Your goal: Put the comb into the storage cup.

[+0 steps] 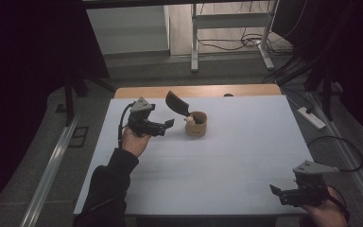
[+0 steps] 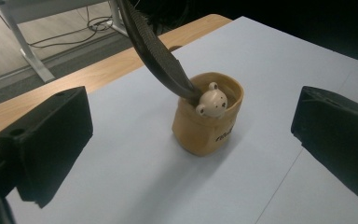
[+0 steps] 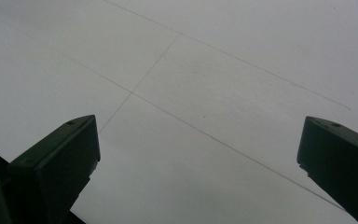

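A small tan cup point(image 1: 196, 125) point(image 2: 208, 121) stands upright near the middle of the white table. A dark spatula-like utensil point(image 1: 177, 104) point(image 2: 152, 46) leans out of it toward the back left, and a cream bear-head figure point(image 2: 212, 101) point(image 1: 189, 120) peeks over its rim. My left gripper point(image 1: 168, 125) point(image 2: 191, 144) hovers just left of the cup, jaws wide apart and empty, aimed at it. My right gripper point(image 1: 274, 190) point(image 3: 198, 158) is at the table's front right corner, open, with bare table between its jaws.
The white table top point(image 1: 236, 151) has a wooden strip point(image 1: 203, 91) along its far edge. Beyond it stand a metal desk frame point(image 1: 229, 33) and floor cables point(image 1: 246, 43). A power strip point(image 1: 312, 118) lies on the floor to the right.
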